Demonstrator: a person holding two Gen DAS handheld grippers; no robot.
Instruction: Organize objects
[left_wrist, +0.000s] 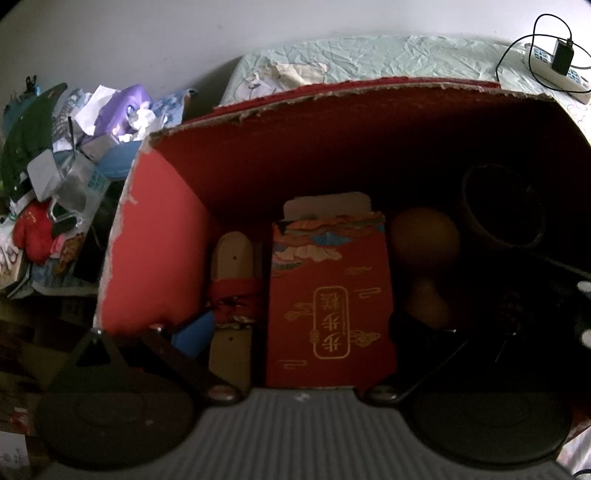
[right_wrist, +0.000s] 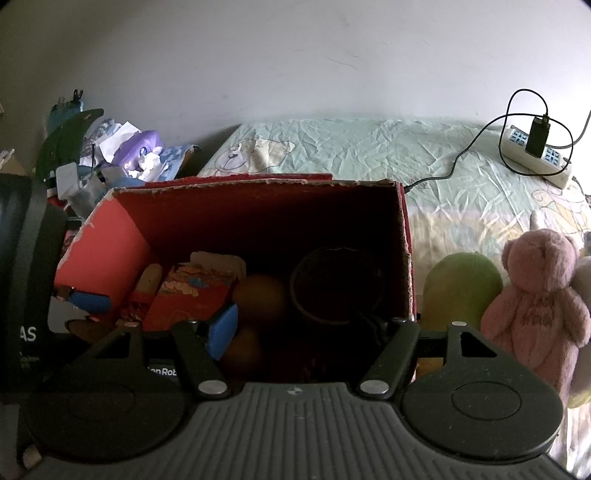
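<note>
I see both grippers spread wide and empty, the left gripper (left_wrist: 299, 328) and right gripper (right_wrist: 299, 325) inside the ragged-edged red cardboard box (right_wrist: 258, 206) on the bed; a glossy red printed packet (left_wrist: 328, 295) stands upright beside a smooth rounded gourd (left_wrist: 424, 240)

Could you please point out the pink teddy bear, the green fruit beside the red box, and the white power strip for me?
pink teddy bear (right_wrist: 535, 306): right wrist view, on its chest.
green fruit (right_wrist: 461, 284): right wrist view, on its rounded upper side.
white power strip (right_wrist: 535, 158): right wrist view, on its top face below the black charger.
</note>
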